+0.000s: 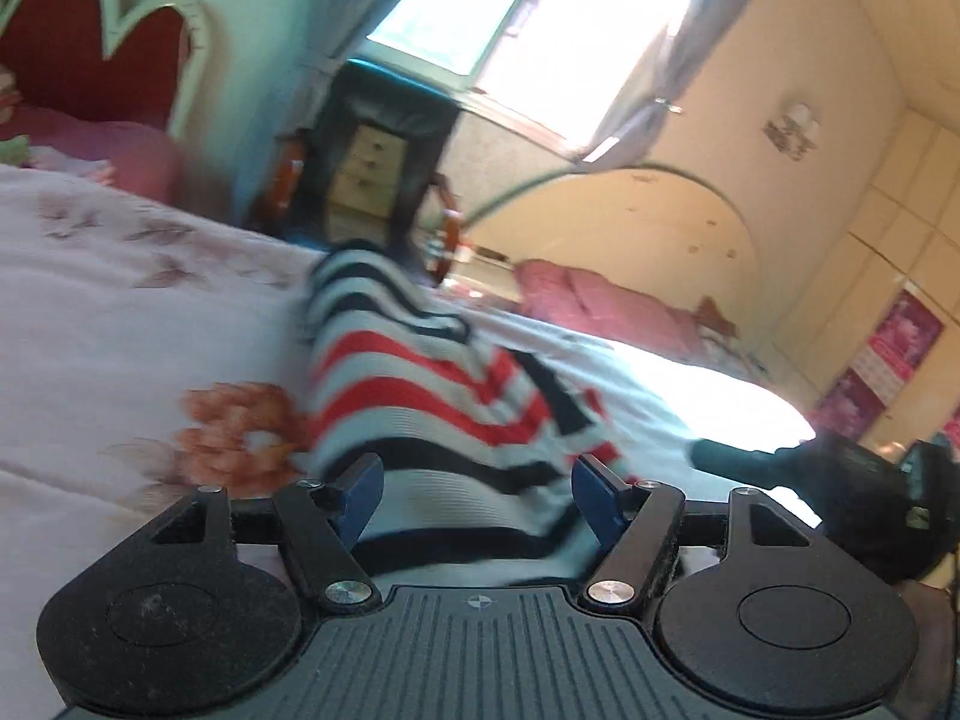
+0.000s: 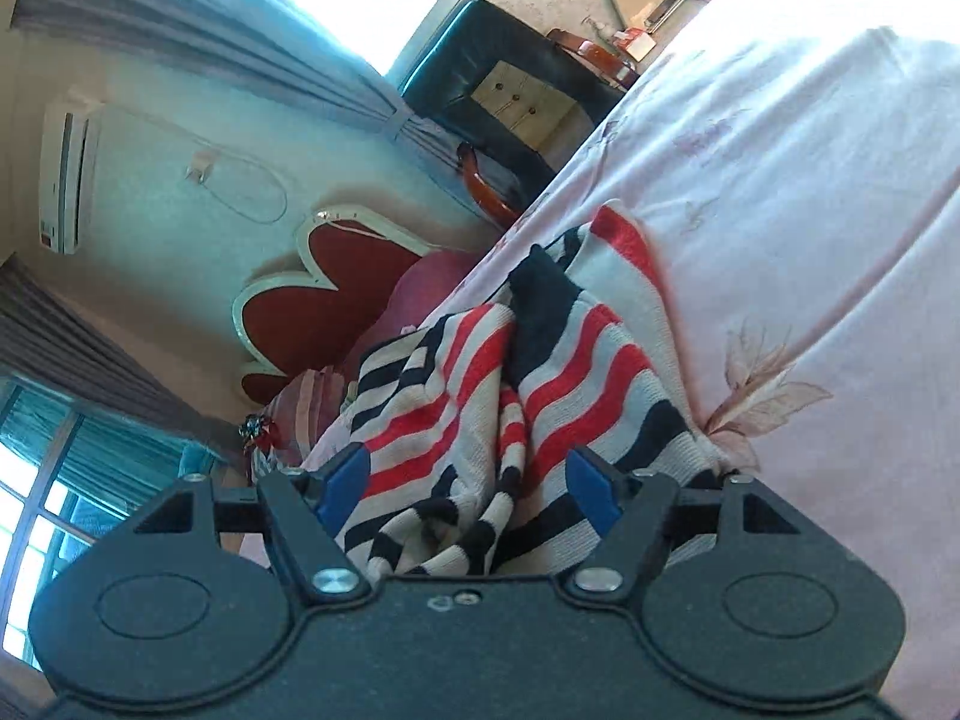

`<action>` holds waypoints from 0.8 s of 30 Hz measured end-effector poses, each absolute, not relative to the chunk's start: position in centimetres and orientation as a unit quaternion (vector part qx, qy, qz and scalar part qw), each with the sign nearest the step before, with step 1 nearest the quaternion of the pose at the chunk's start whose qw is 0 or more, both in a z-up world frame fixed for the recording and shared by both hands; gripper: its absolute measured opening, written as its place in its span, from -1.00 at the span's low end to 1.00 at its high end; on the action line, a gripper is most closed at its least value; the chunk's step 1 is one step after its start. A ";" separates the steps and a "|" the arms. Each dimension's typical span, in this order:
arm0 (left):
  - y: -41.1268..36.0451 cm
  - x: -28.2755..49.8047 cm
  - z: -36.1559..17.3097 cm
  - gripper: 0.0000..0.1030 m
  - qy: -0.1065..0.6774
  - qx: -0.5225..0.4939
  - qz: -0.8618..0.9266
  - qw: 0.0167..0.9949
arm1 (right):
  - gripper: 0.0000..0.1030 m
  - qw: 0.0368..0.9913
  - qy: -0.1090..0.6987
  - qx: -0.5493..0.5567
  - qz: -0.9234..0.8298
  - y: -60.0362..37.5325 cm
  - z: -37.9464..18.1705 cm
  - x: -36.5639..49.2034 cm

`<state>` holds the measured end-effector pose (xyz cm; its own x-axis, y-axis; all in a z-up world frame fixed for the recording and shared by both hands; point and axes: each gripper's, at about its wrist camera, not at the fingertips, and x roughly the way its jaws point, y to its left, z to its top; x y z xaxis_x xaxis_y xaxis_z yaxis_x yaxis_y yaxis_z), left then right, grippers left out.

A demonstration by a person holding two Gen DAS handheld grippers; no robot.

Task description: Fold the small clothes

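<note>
A small knitted garment (image 1: 420, 384) with red, navy and white stripes lies bunched on the pale pink floral bedspread (image 1: 120, 312). My left gripper (image 1: 478, 492) hovers at its near edge, blue pads (image 1: 360, 492) wide apart, and the cloth shows between them without being pinched. In the right wrist view the same garment (image 2: 570, 372) lies crumpled with a navy fold on top. My right gripper (image 2: 467, 486) is open over its near end, and its blue pads (image 2: 591, 489) do not press on the cloth.
The bedspread (image 2: 810, 180) stretches wide beside the garment. A red heart-shaped headboard (image 2: 336, 300) and pink pillows (image 1: 132, 156) stand at the bed's end. A dark chair (image 1: 384, 138) and a small drawer unit sit past the bed. A black device (image 1: 852, 480) shows at the right edge.
</note>
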<state>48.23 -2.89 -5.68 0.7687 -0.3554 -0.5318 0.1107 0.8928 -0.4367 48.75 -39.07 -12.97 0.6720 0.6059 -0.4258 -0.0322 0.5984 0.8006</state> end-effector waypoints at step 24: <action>-5.4 51.8 -11.6 0.33 0.391 -0.139 -0.137 0.900 | -0.53 0.887 0.378 0.164 0.209 -33.9 -14.7 47.5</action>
<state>51.78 -5.38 -11.62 0.6571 -0.3547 -0.6651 0.1368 0.9238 -0.3575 47.52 -33.90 -14.73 0.6264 0.4950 -0.6021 -0.2463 0.8586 0.4497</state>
